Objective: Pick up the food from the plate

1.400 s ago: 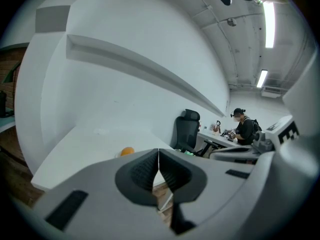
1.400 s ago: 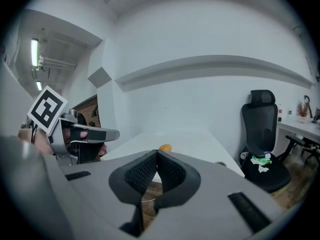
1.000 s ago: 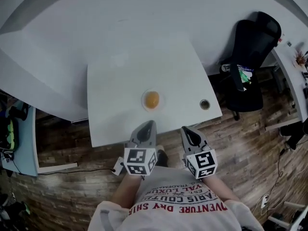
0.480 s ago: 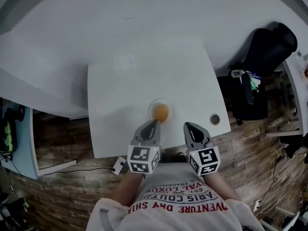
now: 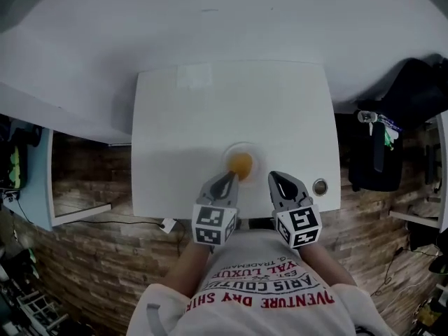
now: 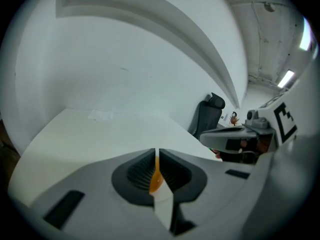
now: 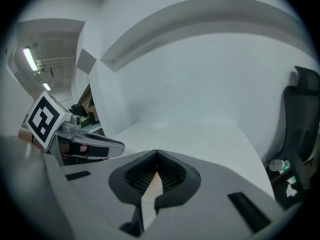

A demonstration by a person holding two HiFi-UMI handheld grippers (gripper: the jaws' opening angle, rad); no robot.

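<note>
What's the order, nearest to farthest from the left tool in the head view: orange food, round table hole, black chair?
1. Orange food, on the plate, just ahead of the left tool.
2. Round hole, near right corner of the table.
3. Black chair, off the table, far right.

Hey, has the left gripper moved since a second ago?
Yes. In the head view the left gripper has moved forward toward the plate. Its tip was well short of the plate and is now at the near rim, close to the orange food.
</note>
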